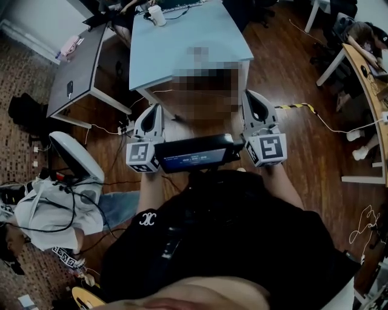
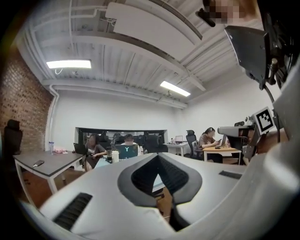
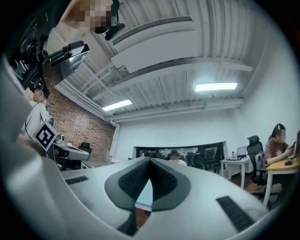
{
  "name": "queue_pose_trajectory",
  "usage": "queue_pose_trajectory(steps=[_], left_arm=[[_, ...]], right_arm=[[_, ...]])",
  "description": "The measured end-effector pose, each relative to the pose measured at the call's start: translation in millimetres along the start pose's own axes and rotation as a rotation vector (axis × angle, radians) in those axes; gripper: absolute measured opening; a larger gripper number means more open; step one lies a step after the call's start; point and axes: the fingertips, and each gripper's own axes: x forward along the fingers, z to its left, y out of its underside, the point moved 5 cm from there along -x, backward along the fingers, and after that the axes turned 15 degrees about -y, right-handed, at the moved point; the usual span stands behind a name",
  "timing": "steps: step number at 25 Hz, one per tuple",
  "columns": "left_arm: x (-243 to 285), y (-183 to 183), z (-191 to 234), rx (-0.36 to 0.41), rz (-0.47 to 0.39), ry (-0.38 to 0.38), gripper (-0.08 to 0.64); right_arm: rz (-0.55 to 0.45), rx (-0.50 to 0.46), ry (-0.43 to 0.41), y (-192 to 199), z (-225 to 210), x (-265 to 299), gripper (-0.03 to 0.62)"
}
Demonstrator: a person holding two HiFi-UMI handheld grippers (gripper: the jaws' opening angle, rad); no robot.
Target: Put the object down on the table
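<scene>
My left gripper [image 1: 157, 108] and right gripper [image 1: 247, 94] are held side by side at waist height, both pointing at the near edge of a light blue table [image 1: 182, 42]. In the left gripper view the left gripper [image 2: 157, 155] is shut, tips touching, with nothing between them. The right gripper [image 3: 150, 159] is also shut and empty in its own view. No held object shows in any view. A white cup [image 1: 157, 15] stands at the table's far end, next to a laptop [image 2: 126, 151].
A black screen [image 1: 195, 154] sits on the person's chest between the grippers. A dark grey desk [image 1: 79, 66] stands left, with a white machine [image 1: 76, 158] and cables on the floor. Yellow-black tape [image 1: 295, 107] crosses the wooden floor. A seated person [image 1: 364, 36] is far right.
</scene>
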Motion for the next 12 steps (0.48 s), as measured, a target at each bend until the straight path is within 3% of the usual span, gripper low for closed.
queue_pose_trajectory(steps=[12], left_arm=[[-1.0, -4.5, -25.4, -0.037, 0.009, -0.036, -0.002]], right_arm=[[0.022, 0.016, -0.039, 3.2, -23.9, -20.1, -0.023]])
